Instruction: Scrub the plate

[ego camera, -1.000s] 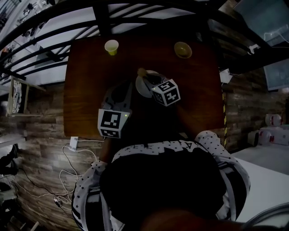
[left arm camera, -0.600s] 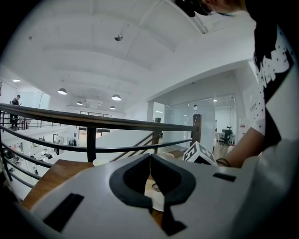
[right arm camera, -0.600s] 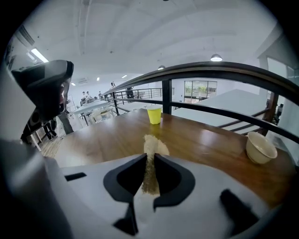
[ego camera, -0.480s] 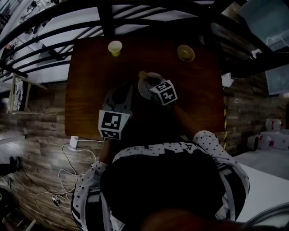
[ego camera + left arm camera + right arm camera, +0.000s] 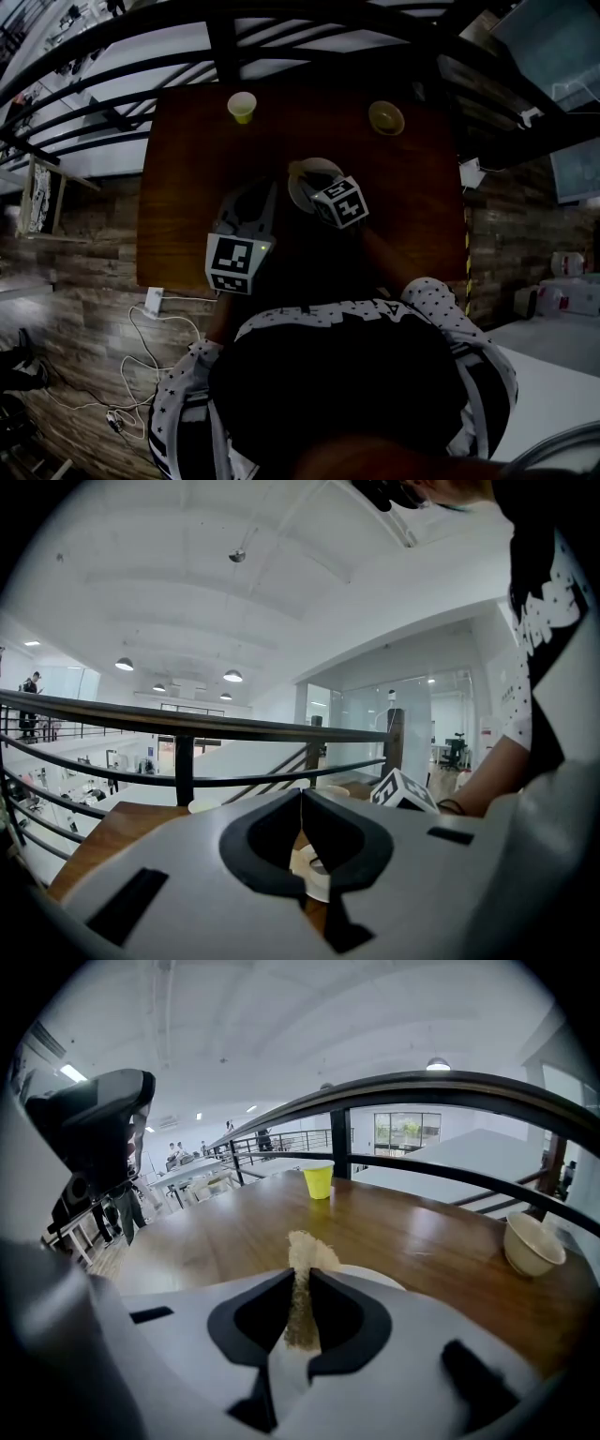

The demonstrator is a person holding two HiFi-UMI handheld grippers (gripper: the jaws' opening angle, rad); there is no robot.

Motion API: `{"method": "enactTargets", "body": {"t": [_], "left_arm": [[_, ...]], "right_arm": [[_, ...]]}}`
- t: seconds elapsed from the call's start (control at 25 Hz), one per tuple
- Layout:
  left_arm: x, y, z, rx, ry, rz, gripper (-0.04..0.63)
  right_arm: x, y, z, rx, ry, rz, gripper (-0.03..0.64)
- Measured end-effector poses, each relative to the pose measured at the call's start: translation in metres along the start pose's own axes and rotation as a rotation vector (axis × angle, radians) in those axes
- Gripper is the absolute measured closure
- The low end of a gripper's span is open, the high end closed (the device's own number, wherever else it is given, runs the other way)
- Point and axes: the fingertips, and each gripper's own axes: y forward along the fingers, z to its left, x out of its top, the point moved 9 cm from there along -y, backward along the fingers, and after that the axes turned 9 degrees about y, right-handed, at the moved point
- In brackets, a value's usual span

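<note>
Wooden table (image 5: 178, 187) beside a railing (image 5: 422, 1087), with a white plate (image 5: 302, 183) near its middle.
Right gripper (image 5: 300, 1283) stands over the plate, jaws clamped on a tan sponge (image 5: 304, 1251); left gripper (image 5: 301, 797), jaws together and empty, sits just left of the plate. Yellow cup (image 5: 242, 106) and bowl (image 5: 385, 117) lie beyond the plate.

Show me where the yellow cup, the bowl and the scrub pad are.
yellow cup (image 5: 319, 1182), right gripper view, side wall.
bowl (image 5: 531, 1244), right gripper view, outer wall.
scrub pad (image 5: 305, 1249), right gripper view, tip above the jaws.
</note>
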Motion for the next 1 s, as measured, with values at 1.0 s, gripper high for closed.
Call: {"method": "enactTargets", "body": {"t": [1.0], "left_arm": [[-0.001, -0.003, -0.011, -0.007, 0.014, 0.014, 0.581]], "right_arm": [[-0.029, -0.02, 0.031, 0.113, -0.019, 0.046, 0.566]]}}
